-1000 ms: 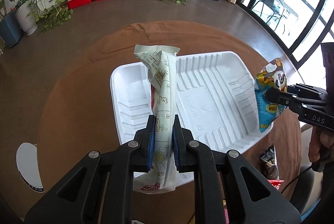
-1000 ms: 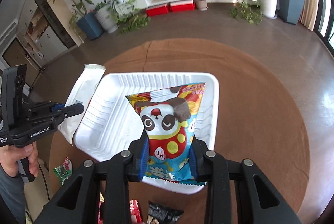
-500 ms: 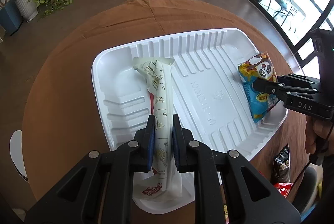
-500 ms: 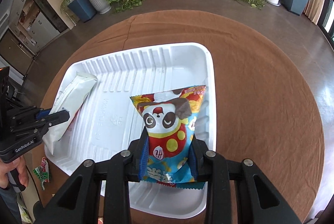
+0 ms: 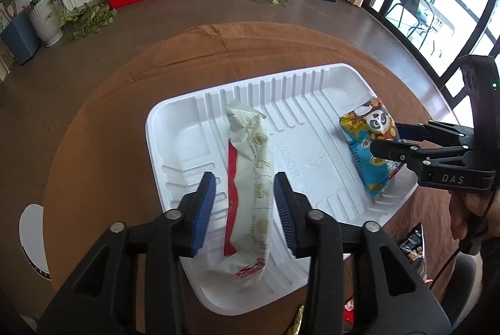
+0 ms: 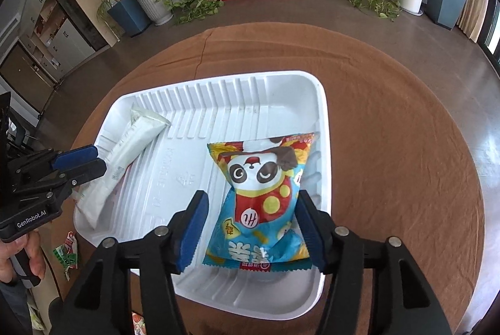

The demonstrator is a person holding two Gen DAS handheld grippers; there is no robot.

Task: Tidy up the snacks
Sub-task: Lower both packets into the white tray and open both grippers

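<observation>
Snacks in tray: two packets lie in the white tray (image 6: 322, 122), so by my reading this pair is placed.
White packet (image 5: 250, 178): long, cream with a red stripe, lying on the tray floor between the left gripper's (image 5: 245, 211) jaws, its far end well ahead of the tips and its near end under them.
Panda packet (image 6: 265, 197): blue and red, flat on the tray floor between the right gripper's (image 6: 253, 230) jaws, its top edge ahead of the tips and near the tray's right wall.
Left jaws: spread apart, a clear gap on each side of the white packet, no blue pad (image 5: 204, 210) touching it.
Right jaws: also spread, standing off both sides of the panda packet; nothing is gripped.
Spacing: the two packets are well apart, with bare ribbed tray floor between them.
Left to do: more snacks lie outside the tray, behind and below the jaws: a green-and-white packet (image 6: 67, 253) on the brown tablecloth (image 6: 406, 147) near the left gripper, a dark packet (image 5: 412, 244) below the right gripper, plus red scraps at the bottom edge that are too cut off to identify.
Progress, as a judgement: early to middle; most of the tray is unused and several loose packets still need gathering.
Next need: both grippers lifted clear without dragging the light packets.
</observation>
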